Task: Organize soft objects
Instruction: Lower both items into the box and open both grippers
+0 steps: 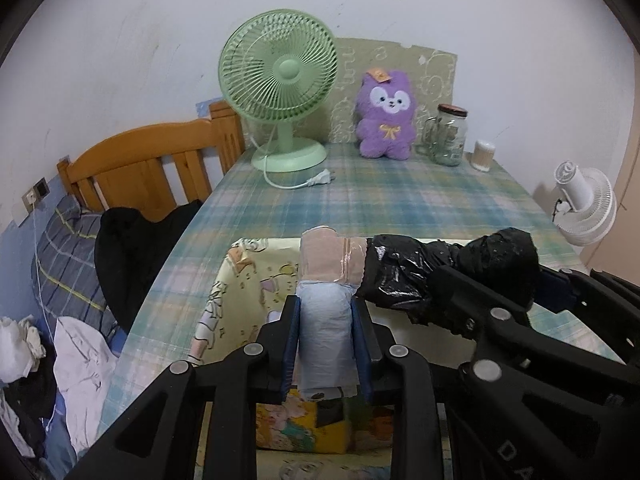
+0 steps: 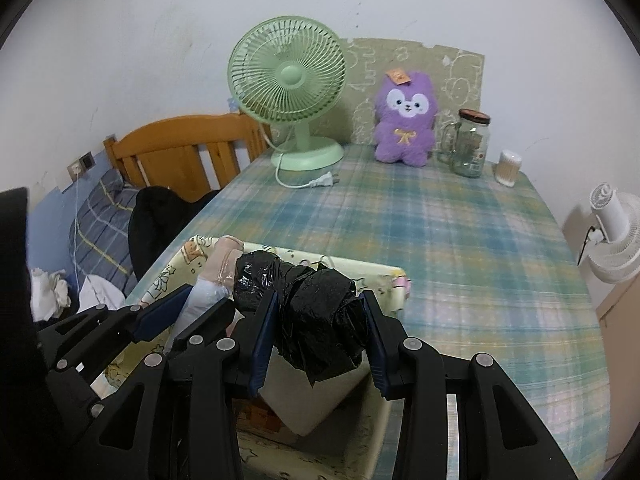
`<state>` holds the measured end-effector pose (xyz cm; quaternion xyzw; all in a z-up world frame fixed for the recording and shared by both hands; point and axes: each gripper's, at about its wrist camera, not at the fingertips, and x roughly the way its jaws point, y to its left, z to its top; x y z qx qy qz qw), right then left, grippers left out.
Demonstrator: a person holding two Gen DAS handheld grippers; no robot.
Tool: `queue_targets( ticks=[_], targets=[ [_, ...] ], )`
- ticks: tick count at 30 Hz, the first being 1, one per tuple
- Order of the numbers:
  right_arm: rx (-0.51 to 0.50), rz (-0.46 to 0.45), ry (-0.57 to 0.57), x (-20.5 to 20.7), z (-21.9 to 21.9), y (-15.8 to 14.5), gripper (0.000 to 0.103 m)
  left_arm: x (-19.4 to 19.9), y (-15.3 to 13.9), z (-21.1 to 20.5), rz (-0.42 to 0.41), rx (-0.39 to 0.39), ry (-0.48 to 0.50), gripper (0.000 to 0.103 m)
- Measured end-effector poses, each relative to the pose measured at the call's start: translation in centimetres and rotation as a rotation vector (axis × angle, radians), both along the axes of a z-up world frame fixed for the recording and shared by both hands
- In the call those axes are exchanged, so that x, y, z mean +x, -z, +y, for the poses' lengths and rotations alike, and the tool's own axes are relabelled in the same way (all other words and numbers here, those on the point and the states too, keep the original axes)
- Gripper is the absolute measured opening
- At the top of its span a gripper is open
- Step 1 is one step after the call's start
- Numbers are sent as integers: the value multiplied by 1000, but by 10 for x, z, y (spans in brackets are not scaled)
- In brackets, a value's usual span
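Note:
My left gripper (image 1: 325,308) is shut on a pale blue roll of plastic bags (image 1: 326,336), which is taped to a beige-pink roll (image 1: 330,258) above it. My right gripper (image 2: 320,304) is shut on a black roll of plastic bags (image 2: 320,316); it also shows in the left wrist view (image 1: 448,272). Both rolls are held side by side, touching, just above an open pale yellow cartoon-print fabric box (image 2: 188,258), which shows in the left wrist view too (image 1: 248,276). A purple plush toy (image 1: 386,116) sits at the far edge of the table.
The table has a plaid cloth (image 2: 460,240). At its back stand a green fan (image 1: 280,88) with a loose plug, a glass jar (image 1: 450,136) and a cotton-swab holder (image 1: 483,155). A white fan (image 2: 616,240) is off the right side. A bed with clothes (image 1: 80,340) lies left.

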<state>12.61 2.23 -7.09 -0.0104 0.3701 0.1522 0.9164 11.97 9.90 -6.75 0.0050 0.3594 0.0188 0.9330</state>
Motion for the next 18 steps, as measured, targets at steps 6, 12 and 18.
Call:
queue_targets(
  ticks=[6,12,18],
  targets=[
    [-9,32,-4,6,10,8,44,8,11,13,35,-16,-33,45],
    [-26,27,-16,3,16,13,46,6,18,19,60,-13,-39,70],
    [6,31,-30,0,15,14,47,0,16,18,67,-32,-14,78]
  ],
)
